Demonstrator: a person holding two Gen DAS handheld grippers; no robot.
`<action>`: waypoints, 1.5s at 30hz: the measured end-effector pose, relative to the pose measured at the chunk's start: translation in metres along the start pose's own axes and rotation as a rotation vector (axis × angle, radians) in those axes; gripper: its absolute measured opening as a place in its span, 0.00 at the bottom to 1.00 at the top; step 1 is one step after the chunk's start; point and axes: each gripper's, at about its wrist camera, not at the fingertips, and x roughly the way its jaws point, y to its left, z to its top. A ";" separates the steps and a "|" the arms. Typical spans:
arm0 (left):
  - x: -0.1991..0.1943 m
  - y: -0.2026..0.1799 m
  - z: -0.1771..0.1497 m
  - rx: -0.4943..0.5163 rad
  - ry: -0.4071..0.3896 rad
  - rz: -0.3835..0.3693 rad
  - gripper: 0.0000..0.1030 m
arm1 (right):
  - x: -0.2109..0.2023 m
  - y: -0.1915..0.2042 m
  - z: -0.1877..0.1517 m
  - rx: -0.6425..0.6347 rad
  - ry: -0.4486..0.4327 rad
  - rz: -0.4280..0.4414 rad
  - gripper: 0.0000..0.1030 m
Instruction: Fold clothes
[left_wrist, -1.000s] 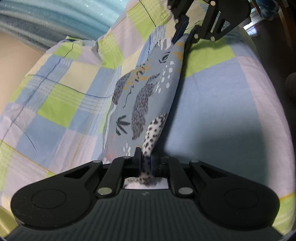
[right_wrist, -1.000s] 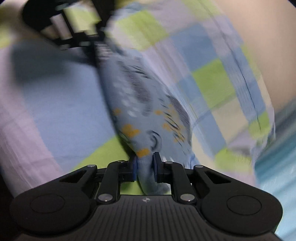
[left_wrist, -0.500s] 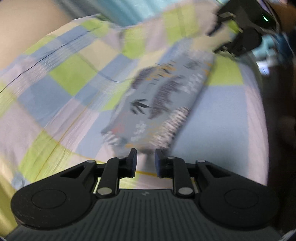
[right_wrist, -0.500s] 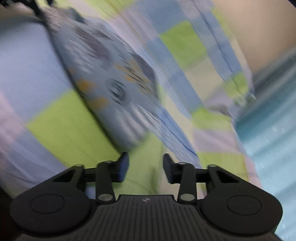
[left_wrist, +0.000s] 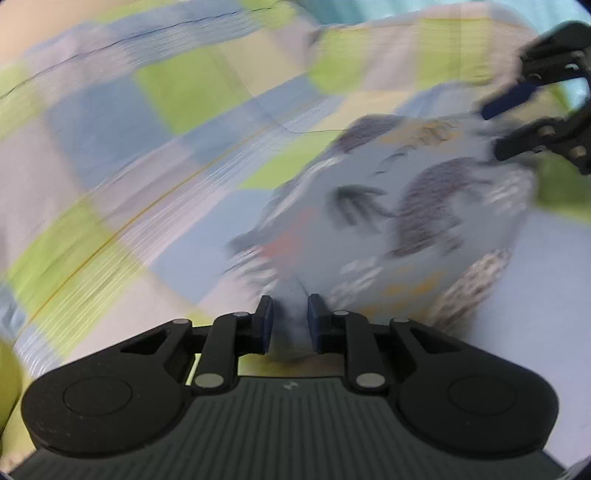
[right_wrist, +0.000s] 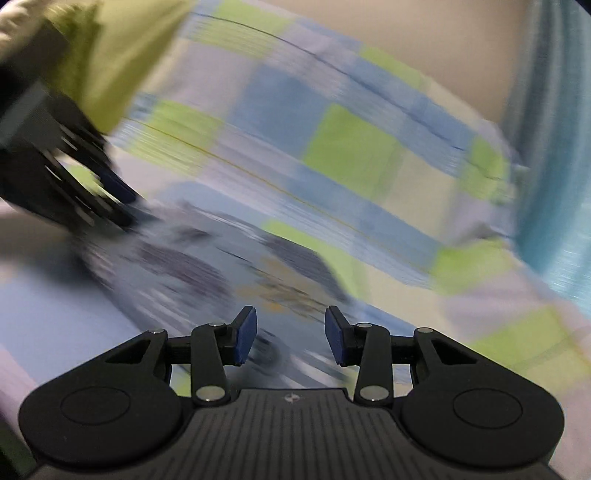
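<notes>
Nearest in the left wrist view, the left hand-held gripper (left_wrist: 289, 321) has a pale fold of the patterned garment (left_wrist: 413, 206) bunched between its blue pads; its jaws are opening, and motion blur hides whether the pads press on the cloth. From there the garment runs toward 1 o'clock, lying on the checked bedsheet (left_wrist: 122, 122) of the bed. Its long right edge borders a plain pale-blue patch of sheet at 3 o'clock, bare and open. At 9 to 11 o'clock the sheet spreads wide in green, blue and lilac squares, with nothing lying on it.

In the right wrist view, the right hand-held gripper (right_wrist: 290, 334) stands with its jaws parted and closing; the garment's near end (right_wrist: 221, 273) shows blurred beyond and below the pads, which touch nothing. The left hand-held gripper sits at the garment's far end at 10 o'clock. Farthest out, at 1 to 3 o'clock, the sheet's edge meets a beige wall (right_wrist: 424, 44) and turquoise fabric (right_wrist: 554, 184).
</notes>
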 end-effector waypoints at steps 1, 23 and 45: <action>-0.001 0.009 -0.004 -0.031 -0.004 -0.006 0.23 | 0.004 0.003 0.003 -0.005 0.001 0.043 0.31; 0.003 0.015 0.006 0.013 -0.036 0.058 0.17 | 0.045 -0.059 -0.013 0.272 0.149 -0.039 0.29; 0.045 -0.012 0.052 0.053 -0.081 -0.066 0.16 | 0.112 -0.069 0.033 0.325 0.060 0.142 0.25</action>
